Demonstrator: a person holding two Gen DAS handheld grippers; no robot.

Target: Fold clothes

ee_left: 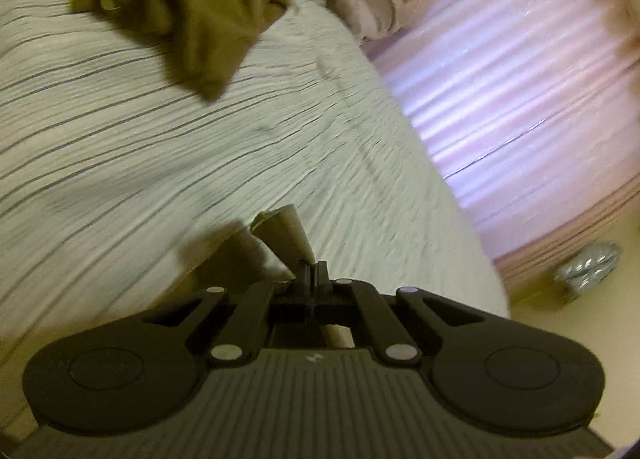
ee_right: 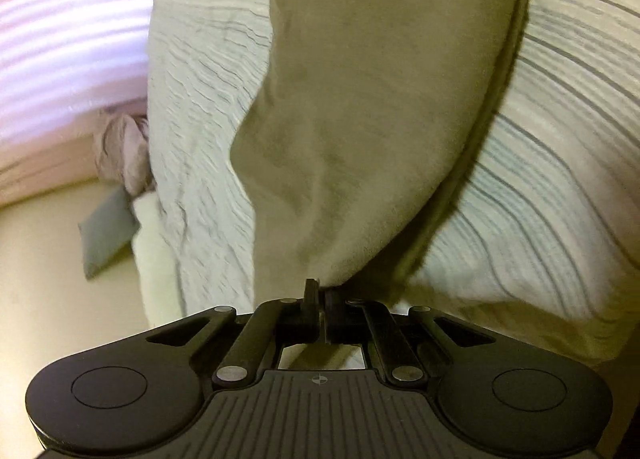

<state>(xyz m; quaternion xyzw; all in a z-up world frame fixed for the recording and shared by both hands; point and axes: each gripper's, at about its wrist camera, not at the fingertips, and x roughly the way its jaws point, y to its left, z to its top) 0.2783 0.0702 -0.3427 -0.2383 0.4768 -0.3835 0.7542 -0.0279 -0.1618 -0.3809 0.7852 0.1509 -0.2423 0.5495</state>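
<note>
left gripper pinching olive garment corner | right gripper pinching garment hem

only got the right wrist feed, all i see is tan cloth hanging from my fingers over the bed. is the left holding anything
Observer: Yes. The left gripper is shut on a tan cloth corner, just above the striped bedspread.
Operator: any other clothes on the bed
Observer: A brown garment lies crumpled farther up the bedspread, apart from the left gripper.
Operator: what's beside the bed on that side
Observer: Pink curtains, and something shiny on the floor by their lower edge; it is too blurred to identify.
</note>
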